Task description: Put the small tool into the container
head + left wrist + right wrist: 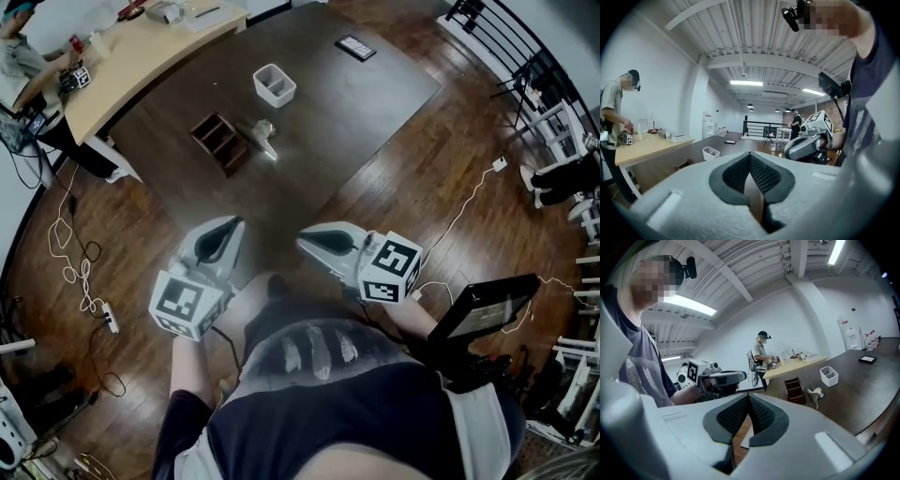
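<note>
Both grippers, left (225,232) and right (309,244), are off the bench (375,103), jaws together and empty. The small tool (262,137) lies between the wooden box (219,142) and the white container (275,84) (I'd guess it's easy to drop it in the wrong one).

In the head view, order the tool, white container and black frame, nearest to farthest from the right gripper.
1. Tool, ahead-left of the right gripper.
2. White container, beyond the tool.
3. Black frame, farthest back, right.
</note>
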Tool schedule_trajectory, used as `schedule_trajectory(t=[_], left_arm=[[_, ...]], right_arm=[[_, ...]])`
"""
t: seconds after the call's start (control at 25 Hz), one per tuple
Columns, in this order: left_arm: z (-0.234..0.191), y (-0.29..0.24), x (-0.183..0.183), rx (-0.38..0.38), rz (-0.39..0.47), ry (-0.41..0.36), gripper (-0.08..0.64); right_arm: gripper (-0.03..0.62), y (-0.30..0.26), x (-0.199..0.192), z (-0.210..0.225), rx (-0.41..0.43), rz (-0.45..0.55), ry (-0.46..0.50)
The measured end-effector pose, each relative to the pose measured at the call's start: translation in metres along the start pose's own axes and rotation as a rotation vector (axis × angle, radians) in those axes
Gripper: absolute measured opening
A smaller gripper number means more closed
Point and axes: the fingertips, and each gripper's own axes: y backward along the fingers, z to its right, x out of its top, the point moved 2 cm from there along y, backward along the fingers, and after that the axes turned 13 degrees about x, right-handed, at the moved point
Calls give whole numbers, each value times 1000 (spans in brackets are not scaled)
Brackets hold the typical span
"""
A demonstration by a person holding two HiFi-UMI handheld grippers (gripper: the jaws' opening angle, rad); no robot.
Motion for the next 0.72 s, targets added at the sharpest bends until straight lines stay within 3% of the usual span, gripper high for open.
schedule_trajectory(t=[0.28, 0.48, 0.72], left_arm=[[-36, -17, 4, 27, -3, 34, 0], [-58, -21, 5, 122, -18, 40, 0], [-72, -45, 3, 243, -71, 71, 0]], right_arm=[[2, -26, 24, 35, 26, -43, 3], [2, -46, 32, 60, 119, -99, 45], [2, -59, 40, 102, 226, -131, 30]])
